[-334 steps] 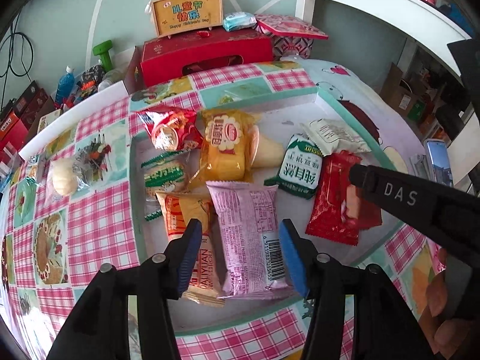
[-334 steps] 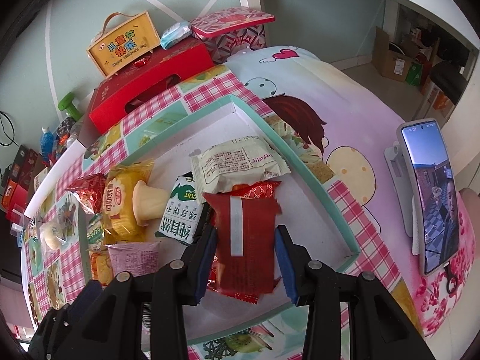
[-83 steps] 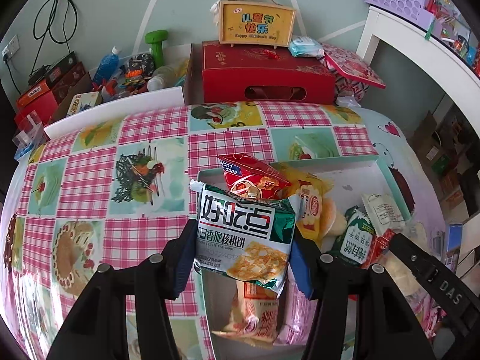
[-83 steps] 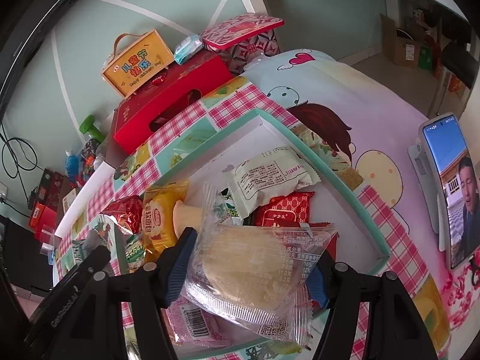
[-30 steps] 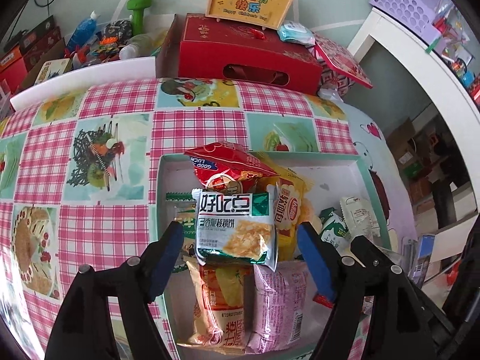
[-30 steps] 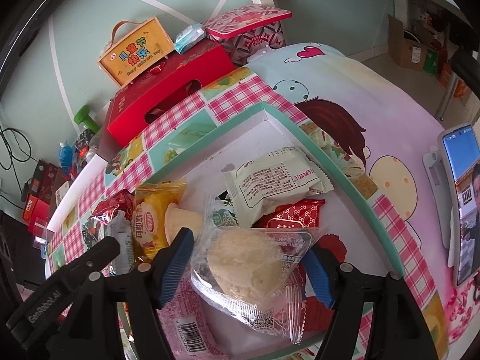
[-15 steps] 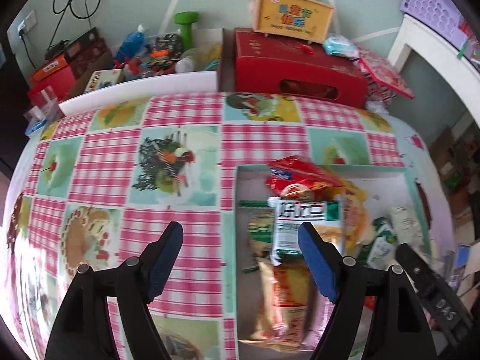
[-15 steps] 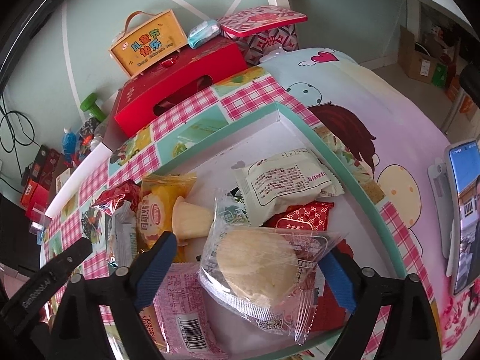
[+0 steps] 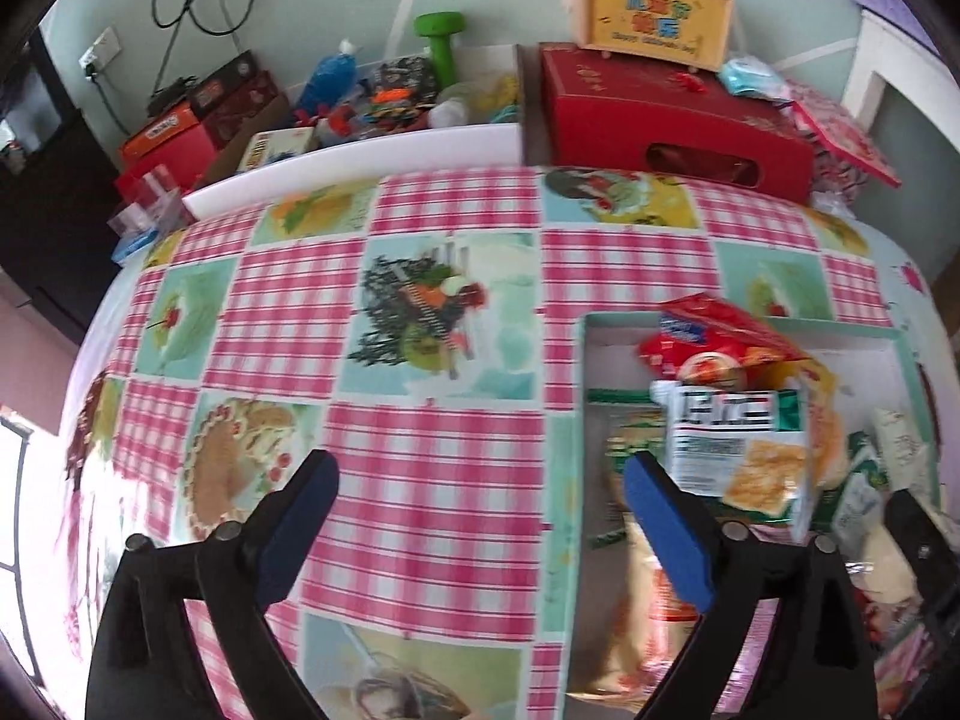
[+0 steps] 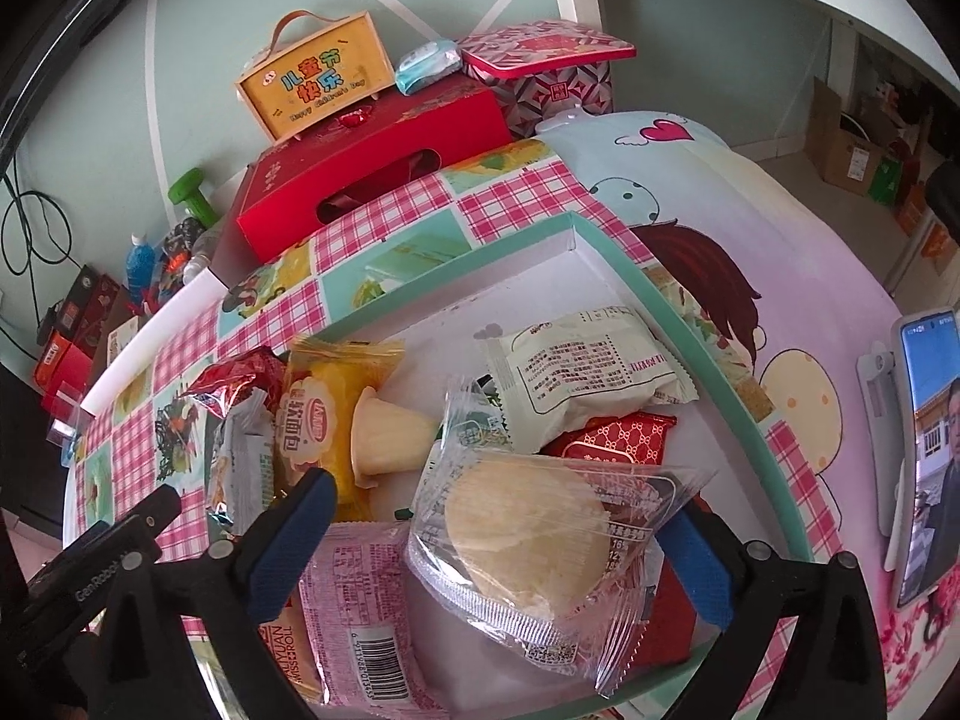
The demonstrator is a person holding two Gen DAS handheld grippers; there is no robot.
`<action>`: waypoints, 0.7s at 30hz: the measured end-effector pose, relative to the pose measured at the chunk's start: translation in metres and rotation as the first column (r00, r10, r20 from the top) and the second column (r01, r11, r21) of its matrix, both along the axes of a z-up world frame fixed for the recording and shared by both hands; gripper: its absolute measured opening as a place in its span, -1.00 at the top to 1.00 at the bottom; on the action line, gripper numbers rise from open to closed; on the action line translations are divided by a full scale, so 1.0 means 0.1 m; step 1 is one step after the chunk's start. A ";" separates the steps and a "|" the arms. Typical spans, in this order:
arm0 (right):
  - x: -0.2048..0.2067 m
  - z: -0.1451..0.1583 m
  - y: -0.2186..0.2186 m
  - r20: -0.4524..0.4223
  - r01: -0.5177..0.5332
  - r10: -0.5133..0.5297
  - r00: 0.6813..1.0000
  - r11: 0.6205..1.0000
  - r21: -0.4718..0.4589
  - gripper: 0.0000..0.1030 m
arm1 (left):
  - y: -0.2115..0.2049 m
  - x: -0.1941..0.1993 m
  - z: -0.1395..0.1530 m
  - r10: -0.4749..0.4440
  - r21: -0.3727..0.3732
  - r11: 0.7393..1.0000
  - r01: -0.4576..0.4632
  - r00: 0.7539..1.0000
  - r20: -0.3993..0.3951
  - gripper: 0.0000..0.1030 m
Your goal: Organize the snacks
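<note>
A shallow box with a teal rim (image 10: 672, 312) holds several snack packs. In the right wrist view my right gripper (image 10: 504, 534) is open, its blue pads on either side of a clear-wrapped round cake (image 10: 528, 540) that rests on the other packs. A pink pack (image 10: 354, 612), a yellow cake pack (image 10: 330, 408), a white pack (image 10: 582, 372) and a red pack (image 10: 618, 438) lie around it. In the left wrist view my left gripper (image 9: 480, 516) is open and empty above the checked tablecloth, left of the box (image 9: 564, 420). The green-and-white cracker pack (image 9: 738, 450) lies in the box.
A red gift box (image 10: 372, 156) with a yellow carry box (image 10: 318, 78) on top stands behind the table. A phone (image 10: 924, 450) on a stand is at the right. A green dumbbell (image 9: 441, 39), bottles and boxes lie on the floor behind.
My left gripper has let go of the cracker pack into the box and swung left over the tablecloth. My right gripper has opened wide, and the clear-wrapped cake now rests on the packs.
</note>
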State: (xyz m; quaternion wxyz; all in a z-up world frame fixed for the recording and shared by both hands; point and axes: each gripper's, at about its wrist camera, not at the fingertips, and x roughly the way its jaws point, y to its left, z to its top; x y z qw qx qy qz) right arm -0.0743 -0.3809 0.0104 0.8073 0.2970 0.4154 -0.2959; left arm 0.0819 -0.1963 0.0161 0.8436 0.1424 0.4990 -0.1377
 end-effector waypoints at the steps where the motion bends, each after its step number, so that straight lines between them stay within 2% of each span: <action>1: 0.01 0.02 0.02 0.000 -0.007 0.007 1.000 1.000 -0.011 -1.00 | 0.02 0.01 -0.01 0.008 0.002 1.000 -0.008 1.000 0.000 -0.95; 6: 0.05 0.06 0.09 0.001 -0.029 0.030 1.000 0.999 -0.040 -1.00 | 0.16 0.04 0.01 0.036 0.001 0.999 -0.036 0.999 -0.015 -0.94; 12: 0.12 0.11 0.24 -0.013 -0.078 0.077 0.997 0.994 -0.080 -1.00 | 0.31 0.00 0.03 0.106 0.046 0.993 -0.106 0.994 0.002 -0.94; 21: 0.16 0.19 0.44 -0.017 -0.135 0.134 0.991 0.984 -0.117 -1.00 | 0.51 -0.08 0.04 0.130 0.029 0.991 -0.130 0.991 -0.009 -0.94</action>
